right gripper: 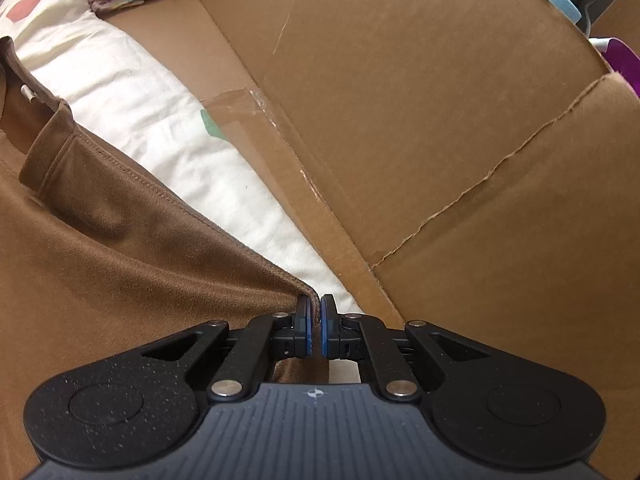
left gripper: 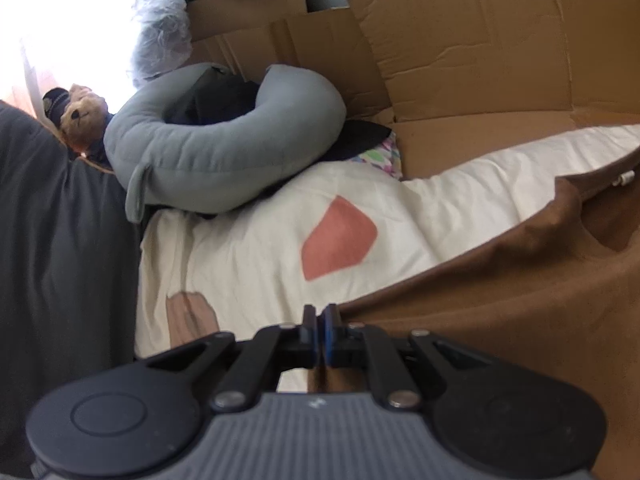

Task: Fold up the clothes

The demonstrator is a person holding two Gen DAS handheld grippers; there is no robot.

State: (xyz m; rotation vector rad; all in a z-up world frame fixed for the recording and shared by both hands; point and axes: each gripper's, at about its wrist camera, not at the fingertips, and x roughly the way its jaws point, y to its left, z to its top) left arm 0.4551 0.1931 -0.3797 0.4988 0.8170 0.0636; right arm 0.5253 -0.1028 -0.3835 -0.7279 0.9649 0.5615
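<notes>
A brown garment (right gripper: 100, 248) is spread over a cream bedsheet (left gripper: 248, 248), which carries red and tan patches. Its stitched hem is seen running diagonally across the sheet in the right wrist view, with a folded cuff or collar part near the upper left of that view.

The left gripper (left gripper: 320, 316) is closed tight, its blue-lined fingers pressed together on the garment's edge where brown cloth meets the sheet. The right gripper (right gripper: 315, 312) is likewise pinched nearly closed on a corner of the garment, a thin fold of brown cloth being caught between its pads.

The sheet's far edge is bounded by flattened cardboard (right gripper: 420, 128), which rises as a wall beside and behind the bed (a torn seam and a strip of tape are visible on it). A strip of bare sheet is left between the garment's hem and the cardboard.

Toward the sheet's far left corner a grey curved pillow (left gripper: 208, 152) is lying, with dark cloth inside its curve and a patterned cloth (left gripper: 384, 156) just beside it. A teddy bear (left gripper: 82, 116) is seen behind it. A dark grey cloth (left gripper: 60, 240) borders the sheet's left edge.
</notes>
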